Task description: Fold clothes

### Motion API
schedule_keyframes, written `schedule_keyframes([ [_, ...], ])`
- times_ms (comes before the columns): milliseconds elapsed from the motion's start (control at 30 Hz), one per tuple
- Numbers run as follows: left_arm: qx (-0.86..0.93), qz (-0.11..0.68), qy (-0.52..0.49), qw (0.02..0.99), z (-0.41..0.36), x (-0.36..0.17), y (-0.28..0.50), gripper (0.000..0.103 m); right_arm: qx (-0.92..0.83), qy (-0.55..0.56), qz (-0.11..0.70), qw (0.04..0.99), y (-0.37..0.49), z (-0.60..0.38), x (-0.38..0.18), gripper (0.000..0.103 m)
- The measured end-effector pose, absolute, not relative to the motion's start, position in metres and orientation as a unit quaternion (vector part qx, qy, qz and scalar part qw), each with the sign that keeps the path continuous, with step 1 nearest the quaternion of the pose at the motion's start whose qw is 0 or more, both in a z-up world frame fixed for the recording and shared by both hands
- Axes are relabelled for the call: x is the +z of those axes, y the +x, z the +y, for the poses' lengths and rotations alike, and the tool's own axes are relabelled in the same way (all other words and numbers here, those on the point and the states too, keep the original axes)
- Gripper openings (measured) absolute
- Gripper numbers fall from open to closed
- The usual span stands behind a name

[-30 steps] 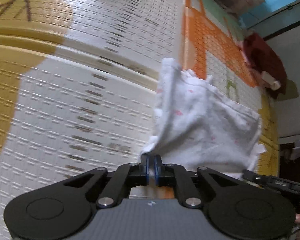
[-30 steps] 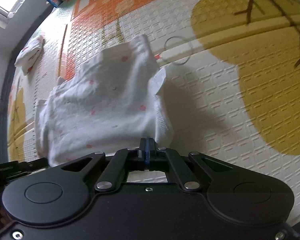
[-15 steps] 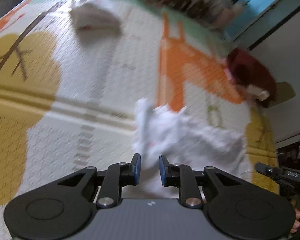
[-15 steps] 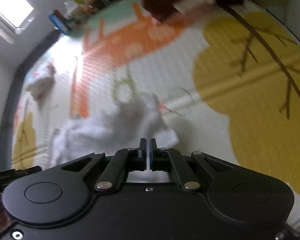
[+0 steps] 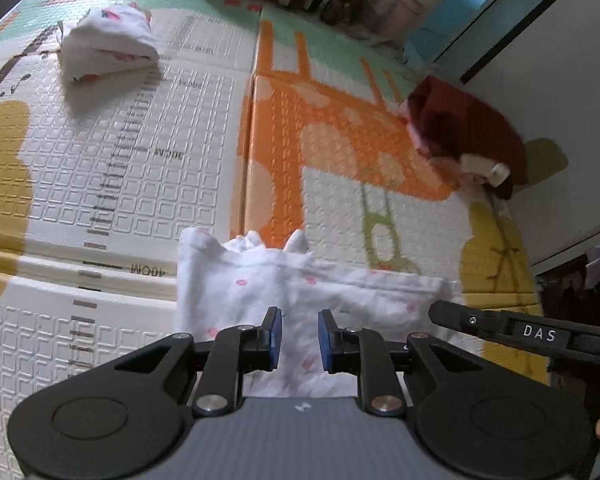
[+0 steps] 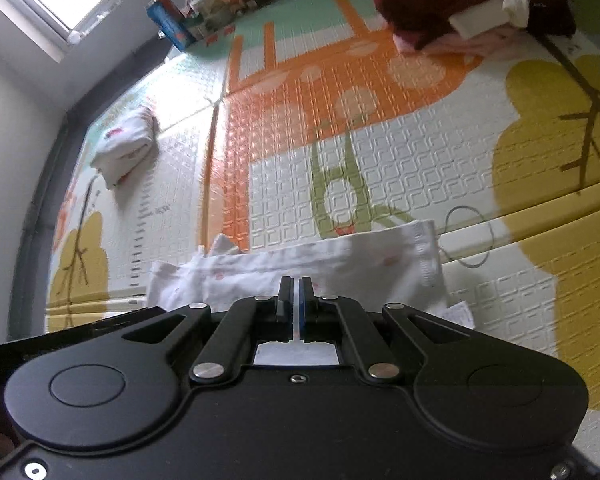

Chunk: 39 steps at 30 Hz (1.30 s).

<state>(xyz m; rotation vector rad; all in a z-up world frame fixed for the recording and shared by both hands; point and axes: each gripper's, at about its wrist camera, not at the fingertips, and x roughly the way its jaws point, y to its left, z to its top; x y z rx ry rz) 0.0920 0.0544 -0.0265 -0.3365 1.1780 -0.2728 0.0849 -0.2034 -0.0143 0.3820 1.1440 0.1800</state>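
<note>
The left gripper has let go, fingers now spread above the garment lying folded on the mat; the right gripper fingers stay pressed together, empty. This fold looks finished.

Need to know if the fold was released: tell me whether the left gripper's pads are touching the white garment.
Apart. The left wrist view shows the left gripper with its pads spread, a clear gap each side, and the white garment lying on the play mat below.

L hand-held gripper off garment.
</note>
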Motion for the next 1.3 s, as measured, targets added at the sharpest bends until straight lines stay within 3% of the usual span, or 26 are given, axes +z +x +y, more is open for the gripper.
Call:
schedule_keyframes([
  [233,-0.095,0.570,-0.159,0.800,0.062,-0.059,0.103,0.016,0.050,0.183,0.557,0.809,0.100,-0.210,-0.053,0.001],
  [500,-0.042,0.564,-0.158,0.810,0.091,-0.059,0.107,0.017,0.028,0.194,0.551,0.811,0.104,-0.232,-0.060,0.000],
  [700,-0.004,0.567,-0.172,0.805,0.117,-0.067,0.108,0.026,-0.010,0.190,0.548,0.815,0.108,-0.249,-0.065,0.000],
  [1100,0.004,0.511,-0.181,0.840,0.129,-0.016,0.094,0.025,-0.011,0.219,0.487,0.845,0.085,-0.290,-0.021,0.004],
  [1300,-0.038,0.498,-0.168,0.850,0.112,0.003,0.085,0.025,0.025,0.231,0.493,0.839,0.062,-0.287,-0.006,0.008],
])
